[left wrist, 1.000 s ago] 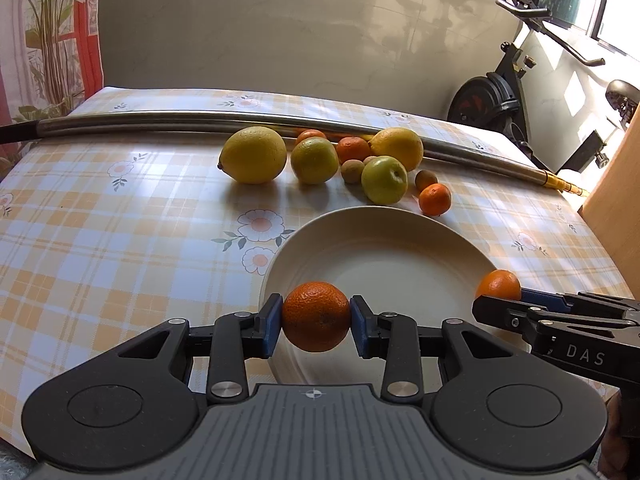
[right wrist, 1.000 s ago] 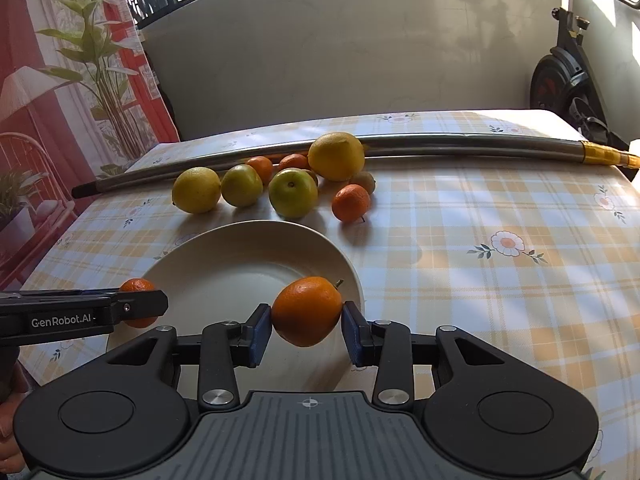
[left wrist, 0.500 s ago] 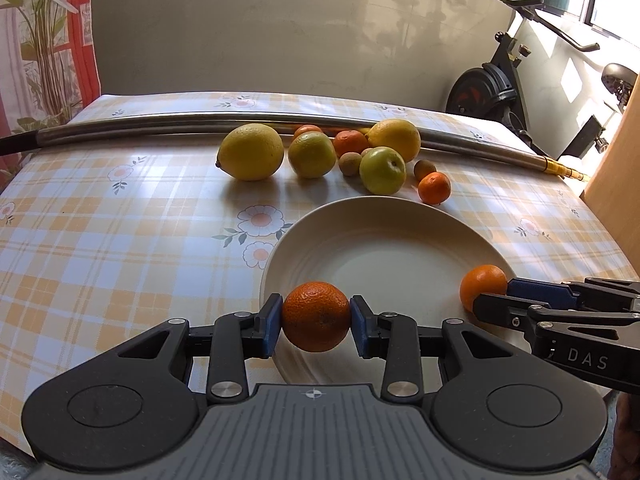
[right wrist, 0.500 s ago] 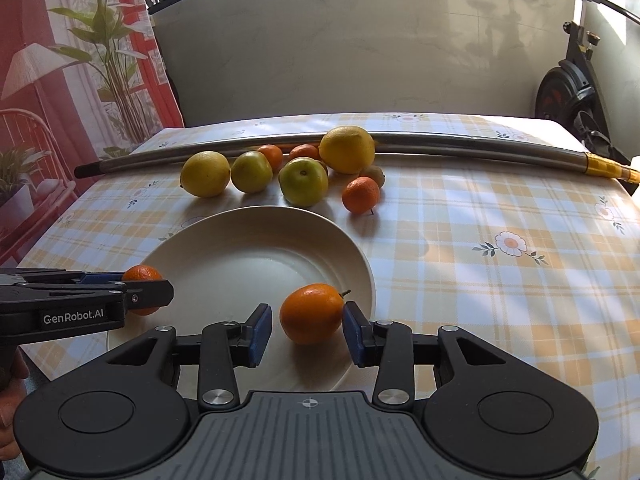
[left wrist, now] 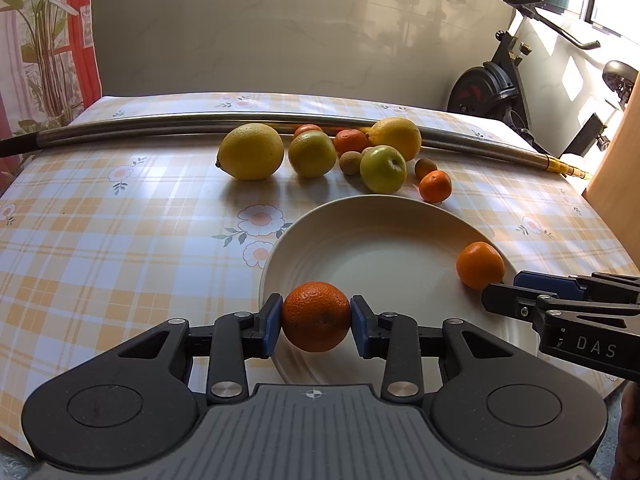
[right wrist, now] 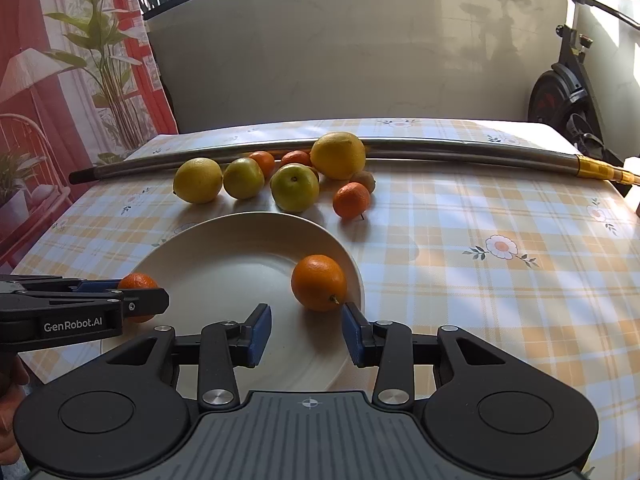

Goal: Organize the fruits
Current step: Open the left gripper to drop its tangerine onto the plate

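My left gripper (left wrist: 316,326) is shut on an orange (left wrist: 316,316) and holds it over the near left rim of the white plate (left wrist: 372,256). My right gripper (right wrist: 306,334) is open and empty, just behind a second orange (right wrist: 319,282) that lies on the right side of the plate (right wrist: 224,264). That orange also shows in the left wrist view (left wrist: 480,265), with the right gripper (left wrist: 504,294) beside it. The left gripper with its orange shows at the left of the right wrist view (right wrist: 138,294).
A cluster of loose fruit lies beyond the plate: a lemon (left wrist: 251,151), a green apple (left wrist: 383,169), a small mandarin (left wrist: 435,186) and others. A long metal pole (left wrist: 160,127) runs across the far table. An exercise bike (left wrist: 496,88) stands at the far right.
My right gripper has opened and let its orange down onto the plate, then drawn back a little. My left gripper still holds its orange, with the plate now nearer.
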The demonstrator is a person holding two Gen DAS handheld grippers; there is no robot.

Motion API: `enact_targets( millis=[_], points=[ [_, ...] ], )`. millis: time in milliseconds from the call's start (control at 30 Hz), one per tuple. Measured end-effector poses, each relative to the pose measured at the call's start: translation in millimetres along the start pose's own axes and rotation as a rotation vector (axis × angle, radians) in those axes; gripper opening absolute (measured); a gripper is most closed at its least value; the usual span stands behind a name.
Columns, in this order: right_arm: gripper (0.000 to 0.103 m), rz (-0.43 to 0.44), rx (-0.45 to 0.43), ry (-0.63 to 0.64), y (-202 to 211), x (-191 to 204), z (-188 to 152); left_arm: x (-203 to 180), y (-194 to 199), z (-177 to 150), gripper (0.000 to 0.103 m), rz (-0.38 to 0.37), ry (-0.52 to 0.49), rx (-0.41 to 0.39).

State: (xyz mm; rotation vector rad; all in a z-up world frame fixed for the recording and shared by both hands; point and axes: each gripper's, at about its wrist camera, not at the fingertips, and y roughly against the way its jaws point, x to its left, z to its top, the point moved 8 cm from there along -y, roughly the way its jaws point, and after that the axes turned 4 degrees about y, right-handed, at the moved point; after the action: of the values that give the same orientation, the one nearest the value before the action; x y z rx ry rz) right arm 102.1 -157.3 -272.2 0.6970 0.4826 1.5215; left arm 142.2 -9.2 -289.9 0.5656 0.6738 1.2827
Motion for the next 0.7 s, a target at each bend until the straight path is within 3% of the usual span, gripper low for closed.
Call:
enact_targets(
  millis=[700],
  points=[
    [0.037, -0.003, -0.028, -0.016, 4.0, -3.0, 1.6, 3.1, 5.5, -0.3, 0.04, -0.007, 0.015, -0.017]
  ],
)
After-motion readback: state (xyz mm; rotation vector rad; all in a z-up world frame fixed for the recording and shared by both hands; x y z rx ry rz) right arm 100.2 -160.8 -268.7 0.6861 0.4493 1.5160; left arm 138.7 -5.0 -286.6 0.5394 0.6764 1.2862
